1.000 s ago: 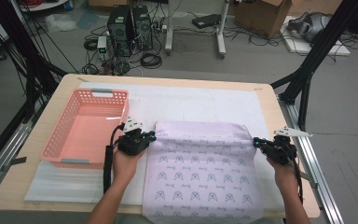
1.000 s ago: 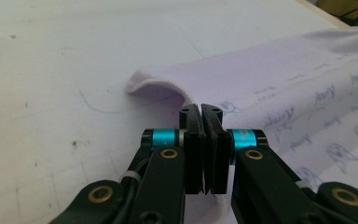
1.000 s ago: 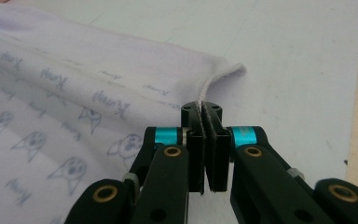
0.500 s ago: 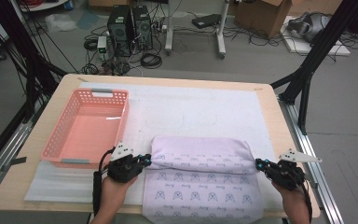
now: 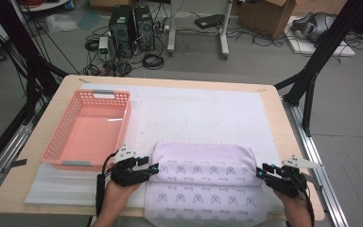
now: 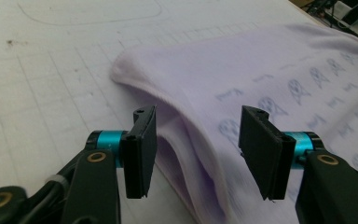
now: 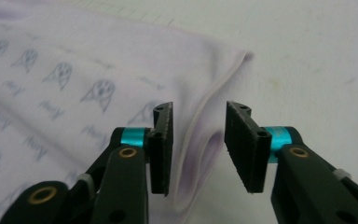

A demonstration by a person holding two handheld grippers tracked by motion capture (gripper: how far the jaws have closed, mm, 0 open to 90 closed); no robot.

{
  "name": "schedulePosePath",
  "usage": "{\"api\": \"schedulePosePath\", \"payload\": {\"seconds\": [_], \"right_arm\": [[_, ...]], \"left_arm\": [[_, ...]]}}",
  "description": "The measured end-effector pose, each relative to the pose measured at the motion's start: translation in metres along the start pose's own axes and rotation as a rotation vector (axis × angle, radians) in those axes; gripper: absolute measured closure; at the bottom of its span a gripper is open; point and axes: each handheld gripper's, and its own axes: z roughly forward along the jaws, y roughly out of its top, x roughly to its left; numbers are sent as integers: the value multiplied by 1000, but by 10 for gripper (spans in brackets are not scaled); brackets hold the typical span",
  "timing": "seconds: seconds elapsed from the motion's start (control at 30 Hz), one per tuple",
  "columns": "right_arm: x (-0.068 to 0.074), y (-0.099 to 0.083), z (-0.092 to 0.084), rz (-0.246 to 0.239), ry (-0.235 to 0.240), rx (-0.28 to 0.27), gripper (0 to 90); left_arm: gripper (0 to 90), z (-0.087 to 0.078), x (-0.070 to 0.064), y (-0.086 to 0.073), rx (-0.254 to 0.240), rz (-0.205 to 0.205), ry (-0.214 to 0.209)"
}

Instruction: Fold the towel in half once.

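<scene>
High view is showing my pale lilac cloth point(image 5: 203, 187) lying at the near edge of the table point(image 5: 274, 101), its far part folded back over itself into a soft, rounded roll. It is a thin, smooth knit, printed all over with small blue-grey ghost-like figures and tiny script that I cannot read. My left tongs point(image 5: 154, 169) are sitting at the left end of the roll and my right tongs point(image 5: 260, 172) at the right end.

Left gripper view is showing my left tongs point(image 6: 196, 140) spread, having just been opening, with the folded hem of the cloth point(image 6: 242, 88) lying loose between the flat black ribbed pads, which are not pressing on it. Right gripper view is showing my right tongs point(image 7: 198, 142) likewise parted, having just been opening, with a puckered corner of the cloth point(image 7: 74, 79) lying slack between the pads, untouched by either.

Under the cloth a white mat point(image 5: 203, 113) with faint grid lines and a curved outline is covering the pale wooden table. A coral plastic basket point(image 5: 61, 142) with perforated walls is standing to the left, just beyond my left hand point(image 5: 118, 194). Past the table, black computer towers point(image 5: 130, 26), tangled cables and a cardboard box point(image 5: 267, 14) are sitting on the grey floor.
</scene>
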Motion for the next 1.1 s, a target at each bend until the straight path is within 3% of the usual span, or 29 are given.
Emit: {"api": "schedulePosePath", "payload": {"seconds": [0.07,0.17,0.27,0.33,0.37,0.4,0.6,0.77,0.93,1.1], "right_arm": [[-2,10,9,3,-7,13,567],[-4,22,28,-1,-50,63,530],[-8,28,46,4,-64,108,556],[-11,29,53,-6,-64,132,736],[-11,29,53,-16,-68,129,820],[-11,29,53,-17,-66,118,843],[-11,27,33,-19,-41,46,868],[-1,26,7,-31,-11,-6,868],[13,19,-17,-54,19,-30,868],[22,4,-32,-53,44,-16,868]], "left_arm": [[455,12,4,9,17,-7,14],[441,27,11,16,42,-55,14],[462,36,15,15,50,-83,24],[596,39,16,13,70,-56,31],[727,39,15,12,75,-36,38],[827,38,14,12,62,-21,49],[856,17,4,16,-43,-11,23],[846,-4,-6,13,-95,1,-10],[842,-30,-20,-1,-120,24,-31],[842,-41,-31,-25,-77,39,-45]]}}
